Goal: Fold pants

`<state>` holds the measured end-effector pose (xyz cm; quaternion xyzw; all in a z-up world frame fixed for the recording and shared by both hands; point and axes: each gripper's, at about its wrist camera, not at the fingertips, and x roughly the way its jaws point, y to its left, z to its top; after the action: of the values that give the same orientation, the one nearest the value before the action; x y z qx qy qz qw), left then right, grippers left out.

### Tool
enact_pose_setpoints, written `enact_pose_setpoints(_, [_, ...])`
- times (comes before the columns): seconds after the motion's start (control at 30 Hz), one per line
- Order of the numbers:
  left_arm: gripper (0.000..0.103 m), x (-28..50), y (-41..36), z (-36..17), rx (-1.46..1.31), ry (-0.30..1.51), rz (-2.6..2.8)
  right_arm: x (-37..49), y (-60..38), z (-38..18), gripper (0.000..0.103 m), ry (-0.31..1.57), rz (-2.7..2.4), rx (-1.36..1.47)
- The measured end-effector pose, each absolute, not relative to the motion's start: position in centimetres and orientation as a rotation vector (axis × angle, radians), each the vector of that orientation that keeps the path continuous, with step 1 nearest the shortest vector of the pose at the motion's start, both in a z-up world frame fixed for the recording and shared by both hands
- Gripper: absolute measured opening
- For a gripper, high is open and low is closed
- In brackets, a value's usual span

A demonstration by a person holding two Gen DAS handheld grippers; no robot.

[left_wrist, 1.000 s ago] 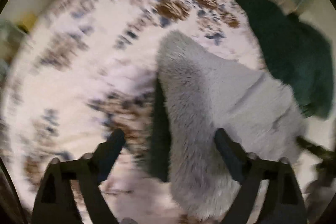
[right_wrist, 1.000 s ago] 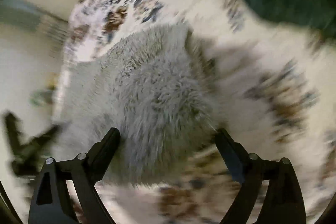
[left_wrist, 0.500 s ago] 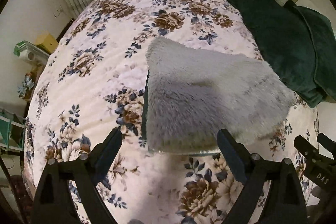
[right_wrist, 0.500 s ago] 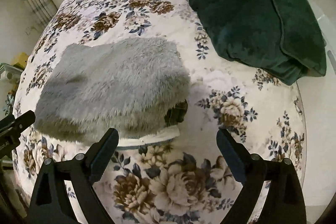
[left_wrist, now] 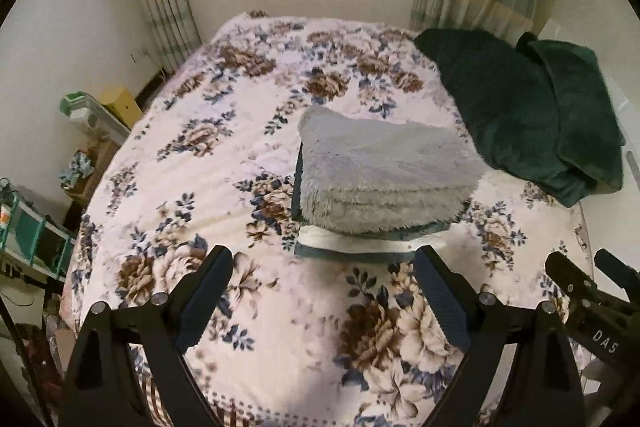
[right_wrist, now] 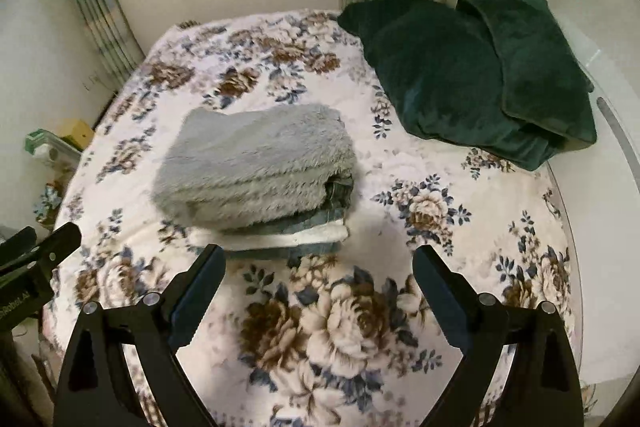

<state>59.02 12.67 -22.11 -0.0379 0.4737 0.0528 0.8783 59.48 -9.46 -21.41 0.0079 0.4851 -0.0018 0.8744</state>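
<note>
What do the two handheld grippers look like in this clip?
Both match: the left gripper and right gripper have black angular frames with triangular cut-outs, silver screw heads, and dark blue ribbed finger pads. White lettering marks each body. No hands, sleeves or cables show.

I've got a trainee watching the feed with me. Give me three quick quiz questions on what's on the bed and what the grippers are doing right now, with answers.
1. True or false: the left gripper is clamped on the grey fleecy pants.
2. Which side of the bed holds the dark green blanket, seen from the right wrist camera? A) left B) right C) near edge
3. Fill in: the folded pants lie on the ___-patterned bedspread.

Key
1. False. Its fingers stand wide apart above the bedspread, short of the pants, with nothing between them. The right gripper is the same.
2. B
3. Floral
</note>
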Motion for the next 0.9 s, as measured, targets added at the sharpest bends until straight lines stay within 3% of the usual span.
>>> enact_pose_setpoints(0.47, [0.092, 39.2, 10.9, -12.0, -0.050, 0.821, 0.117, 35.7, -10.9, -8.8, 0.097, 0.857, 0.028, -0.008])
enact_pose_setpoints(0.9, [0.092, 26.7, 11.3, -6.2, -0.031, 0.745, 0.101, 18.4, -10.8, 0.5, 0.097, 0.750, 0.047, 0.005])
